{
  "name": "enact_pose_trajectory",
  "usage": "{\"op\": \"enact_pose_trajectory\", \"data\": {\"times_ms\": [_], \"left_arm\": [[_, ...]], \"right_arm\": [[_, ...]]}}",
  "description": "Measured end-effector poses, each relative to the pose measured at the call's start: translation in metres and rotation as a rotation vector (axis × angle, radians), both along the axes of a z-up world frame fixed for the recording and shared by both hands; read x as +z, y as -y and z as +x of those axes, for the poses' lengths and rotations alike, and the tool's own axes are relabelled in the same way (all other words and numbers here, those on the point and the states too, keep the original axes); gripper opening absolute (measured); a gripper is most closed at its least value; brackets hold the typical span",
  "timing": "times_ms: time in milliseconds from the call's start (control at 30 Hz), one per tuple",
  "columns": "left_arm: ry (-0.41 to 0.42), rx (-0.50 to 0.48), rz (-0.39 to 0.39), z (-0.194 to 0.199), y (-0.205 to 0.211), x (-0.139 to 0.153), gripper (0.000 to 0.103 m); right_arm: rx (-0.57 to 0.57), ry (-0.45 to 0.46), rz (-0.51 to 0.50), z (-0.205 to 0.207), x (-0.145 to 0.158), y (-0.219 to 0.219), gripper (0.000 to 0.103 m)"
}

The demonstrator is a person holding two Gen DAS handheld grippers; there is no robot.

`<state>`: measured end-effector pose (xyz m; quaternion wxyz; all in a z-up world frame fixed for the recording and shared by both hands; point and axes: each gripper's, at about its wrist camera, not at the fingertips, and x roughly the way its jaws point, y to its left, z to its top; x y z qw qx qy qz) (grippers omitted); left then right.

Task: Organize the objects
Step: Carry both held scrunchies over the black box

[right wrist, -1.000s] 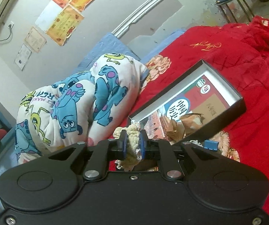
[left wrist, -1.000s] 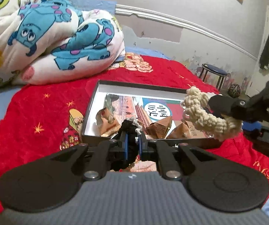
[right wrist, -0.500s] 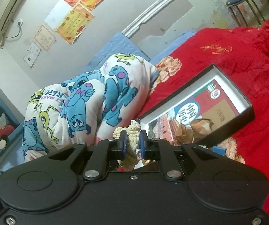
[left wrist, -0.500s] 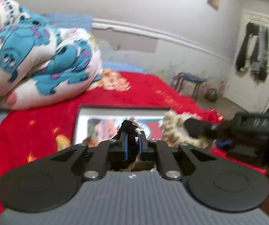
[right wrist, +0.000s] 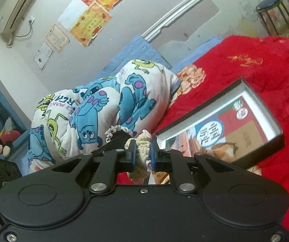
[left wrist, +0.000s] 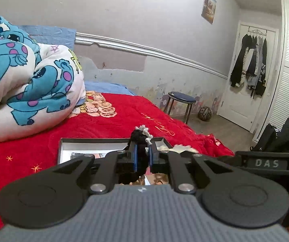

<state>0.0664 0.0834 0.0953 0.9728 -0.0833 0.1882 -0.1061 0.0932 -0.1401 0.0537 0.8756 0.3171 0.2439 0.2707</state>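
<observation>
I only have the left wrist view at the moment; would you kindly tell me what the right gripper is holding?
Observer: The right gripper is shut on a cream braided cord, which sticks out above and below its jaws.
Operator: Thank you. My view hides most of the box; what is inside it?
Observer: The black box has a printed sheet lying flat on its floor, and crumpled brown-gold wrappers at the end nearest the right gripper.
</observation>
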Motion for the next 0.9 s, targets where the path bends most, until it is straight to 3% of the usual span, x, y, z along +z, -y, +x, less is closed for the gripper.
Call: {"op": "enact_pose_trajectory", "data": {"times_ms": [333,533,700,900], "left_arm": [[0.026,0.036,-0.017,0.023,-0.013,0.005,0.014],[0.040,0.098,-0.073,0.028,-0.026,-0.005,0.014],[0.039,0.127,-0.031,0.031,-0.029,-0.011,0.014],[0.048,0.144,-0.064,0.036,-0.037,-0.014,0.014]], "right_arm": [[-0.090,-0.005,-0.007,0.018,-0.004,0.016,0.014],[-0.084,0.011,-0.029,0.032,-0.004,0.009,0.014],[-0.083,0.007,-0.012,0.055,-0.008,0.001,0.014],[-0.088,0.003,-0.012,0.080,-0.013,-0.008,0.014]]}}
